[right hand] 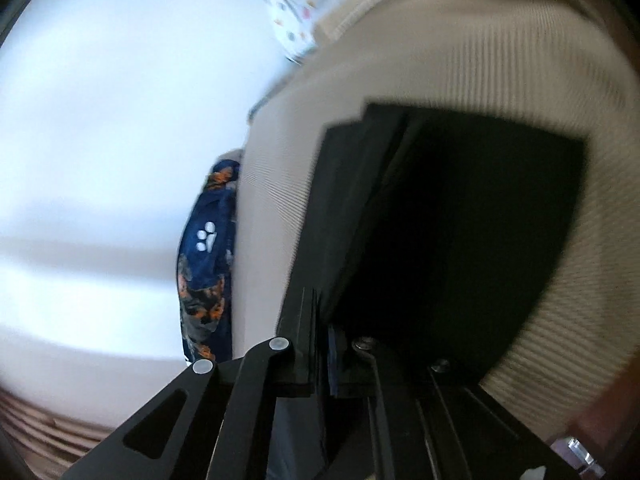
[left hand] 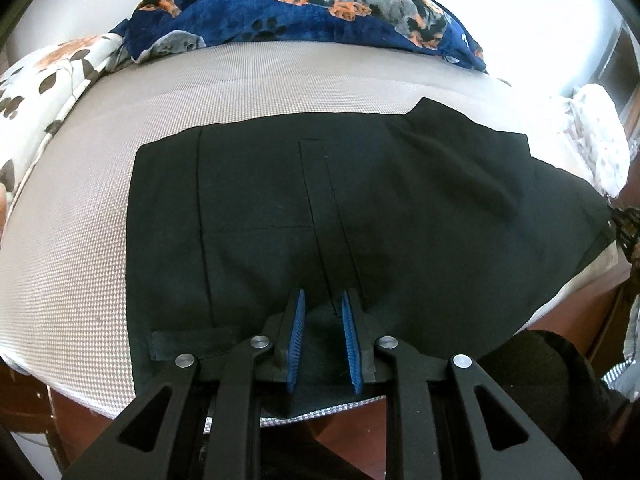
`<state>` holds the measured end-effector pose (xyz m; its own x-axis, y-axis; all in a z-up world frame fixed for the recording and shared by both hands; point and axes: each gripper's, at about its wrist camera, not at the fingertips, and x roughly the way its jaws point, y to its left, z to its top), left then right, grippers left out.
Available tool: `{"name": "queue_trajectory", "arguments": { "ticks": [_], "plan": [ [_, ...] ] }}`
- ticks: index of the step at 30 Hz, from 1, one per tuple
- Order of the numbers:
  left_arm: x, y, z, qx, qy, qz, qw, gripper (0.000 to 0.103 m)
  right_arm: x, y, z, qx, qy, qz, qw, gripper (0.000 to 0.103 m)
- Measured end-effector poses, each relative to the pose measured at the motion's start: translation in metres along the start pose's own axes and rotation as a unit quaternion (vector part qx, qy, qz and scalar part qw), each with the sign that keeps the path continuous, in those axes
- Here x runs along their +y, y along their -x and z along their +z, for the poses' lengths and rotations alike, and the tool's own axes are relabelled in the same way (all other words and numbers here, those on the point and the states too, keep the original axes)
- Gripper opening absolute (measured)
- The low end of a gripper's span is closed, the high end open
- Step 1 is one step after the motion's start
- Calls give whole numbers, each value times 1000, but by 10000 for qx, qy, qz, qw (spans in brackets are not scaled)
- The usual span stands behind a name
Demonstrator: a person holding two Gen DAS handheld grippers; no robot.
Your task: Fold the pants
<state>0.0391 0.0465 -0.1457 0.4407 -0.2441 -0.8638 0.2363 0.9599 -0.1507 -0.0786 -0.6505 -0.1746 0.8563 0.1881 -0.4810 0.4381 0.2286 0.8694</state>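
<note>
Pants (left hand: 360, 216) are lying folded and black across the pale woven bed (left hand: 72, 240), spreading out ahead of the left gripper (left hand: 322, 316), whose blue fingers (left hand: 297, 316) are pinching a ridge of the near edge. A dog-print blanket (left hand: 304, 4) is bunching beyond. The right gripper (right hand: 325, 320) is closing its fingers tight on dark pants cloth, though that view is blurring.

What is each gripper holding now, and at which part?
The left gripper pinches the black pants at the near edge. The right gripper is shut on a pants edge.
</note>
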Motion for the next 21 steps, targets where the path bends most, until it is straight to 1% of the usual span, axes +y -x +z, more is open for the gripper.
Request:
{"name": "queue_trajectory", "arguments": {
  "ticks": [2, 3, 6, 7, 8, 9, 14, 15, 17, 20, 21],
  "plan": [
    [0, 0, 0, -10, 16, -11, 10000, 21, 2, 18, 3, -130, 255, -251, 9993, 5],
    [-1, 0, 0, -22, -1, -1, 10000, 21, -3, 24, 3, -171, 277, -368, 9988, 5],
    [-3, 0, 0, -53, -76, 39, 9999, 21, -31, 36, 5, -151, -21, -710, 9974, 4],
    [-4, 0, 0, -56, -77, 43, 9999, 21, -41, 39, 2, -129, -140, -636, 9978, 3],
    [-5, 0, 0, -54, -71, 41, 10000, 21, -48, 42, 2, -166, -135, -534, 9983, 3],
    [-5, 0, 0, -50, -83, 42, 9999, 22, -49, 44, 1, -201, -78, -538, 9983, 3],
    [-5, 0, 2, 28, -83, 0, 10000, 22, -40, 48, 1, -402, -11, -620, 9973, 3],
    [-5, 0, 3, 39, -77, -8, 10000, 22, -34, 42, 0, -426, 17, -639, 9970, 3],
    [-4, 0, 3, 46, -73, -13, 10000, 22, -29, 46, 1, -474, 98, -748, 9960, 3],
    [-4, 1, 3, 41, -138, -9, 9999, 23, -37, 62, 2, -650, 64, -874, 9940, 1],
    [-4, 0, 3, 34, -159, -16, 9999, 23, -41, 66, 4, -692, 20, -816, 9943, 1]
  ]
}}
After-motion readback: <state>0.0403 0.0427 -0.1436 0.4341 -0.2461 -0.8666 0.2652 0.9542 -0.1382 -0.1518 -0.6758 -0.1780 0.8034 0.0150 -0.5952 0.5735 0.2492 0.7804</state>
